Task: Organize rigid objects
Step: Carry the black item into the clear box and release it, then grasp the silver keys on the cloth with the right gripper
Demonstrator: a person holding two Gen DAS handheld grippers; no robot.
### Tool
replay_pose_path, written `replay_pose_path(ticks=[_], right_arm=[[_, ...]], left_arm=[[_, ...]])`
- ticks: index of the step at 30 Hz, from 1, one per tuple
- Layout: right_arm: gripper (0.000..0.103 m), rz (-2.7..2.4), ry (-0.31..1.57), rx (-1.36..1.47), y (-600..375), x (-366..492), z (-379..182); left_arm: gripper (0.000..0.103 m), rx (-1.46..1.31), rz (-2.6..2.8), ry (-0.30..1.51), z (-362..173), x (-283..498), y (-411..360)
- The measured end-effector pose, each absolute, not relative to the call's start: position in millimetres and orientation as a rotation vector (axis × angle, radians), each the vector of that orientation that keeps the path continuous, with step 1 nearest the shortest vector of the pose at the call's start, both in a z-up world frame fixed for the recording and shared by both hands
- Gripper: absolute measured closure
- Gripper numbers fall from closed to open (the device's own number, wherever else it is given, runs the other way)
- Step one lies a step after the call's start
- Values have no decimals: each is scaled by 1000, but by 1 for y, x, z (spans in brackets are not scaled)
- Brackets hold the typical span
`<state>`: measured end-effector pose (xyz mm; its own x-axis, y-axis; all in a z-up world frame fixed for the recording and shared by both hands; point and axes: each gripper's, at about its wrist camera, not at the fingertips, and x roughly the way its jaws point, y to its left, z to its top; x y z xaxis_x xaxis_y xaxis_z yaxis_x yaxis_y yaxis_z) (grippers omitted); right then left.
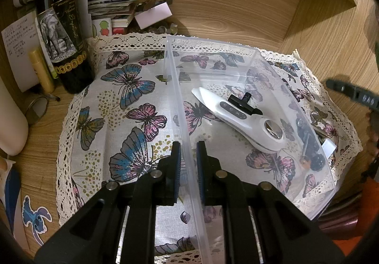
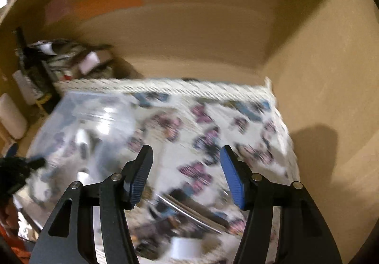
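A clear plastic bin (image 1: 176,79) stands on a butterfly-print cloth (image 1: 132,107). Inside it lie a white handheld device with buttons (image 1: 239,119) and a small black T-shaped piece (image 1: 244,103). My left gripper (image 1: 188,145) is shut on the bin's left wall, one finger on each side of it. My right gripper (image 2: 186,152) is open and empty above the cloth (image 2: 213,122), to the right of the bin (image 2: 94,122); that view is blurred by motion. Dark small objects (image 1: 310,140) lie just beyond the bin's right wall.
A dark wine bottle (image 1: 64,34) stands at the back left beside a yellow tube (image 1: 42,72), papers and cards (image 1: 113,8). Wooden walls enclose the back and right (image 1: 236,3). A flat shiny item and a white block (image 2: 184,247) lie near my right gripper.
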<state>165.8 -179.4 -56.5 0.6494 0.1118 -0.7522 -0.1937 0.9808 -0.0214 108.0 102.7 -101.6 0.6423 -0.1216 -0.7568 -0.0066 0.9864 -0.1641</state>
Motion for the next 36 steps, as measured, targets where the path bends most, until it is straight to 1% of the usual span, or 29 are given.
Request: replay_pose_path(ticks=[5,11,13,15,16,23,25,26,31,32,33,35,36], right_arm=[[42,114,941,-52,-209,171,-91],[42,69,1029,24,-230,175,-125],[41,35,1043,21,-236,177,-132],[33,18,1050,37,-243,180,-137],[32,15,1050,42,-245,182,-139],[31,2,1034,34,-255,189,-143],[37,1,1024,30,-255,188,-143],[44,8,1021,28,-254,187,-142],[46,-6,1006,4,-250,184,-140],[58,-4,1004,7,-250,184,-139],[78,20,1014,20,-249,184,-137],[85,12,1008,17,-247,185,-133],[95,8,999,3,-245,185,-131]], left_arm=[[91,-155,-65,873,-102,108,103],[91,-149,-61,873,-101,108,102],[91,-149,-62,873,-101,108,102],[91,-148,-62,873,-101,108,101],[91,-148,-61,873,-101,108,101],[91,-152,-61,874,-101,108,101],[91,-149,-61,873,-101,108,101],[91,-148,-61,873,-101,108,101],[91,-147,-57,878,-103,110,101],[91,-146,-58,878,-103,110,101],[91,-145,-58,878,-103,110,101],[91,-146,-57,877,-103,110,101],[91,-146,-57,877,-103,110,102]])
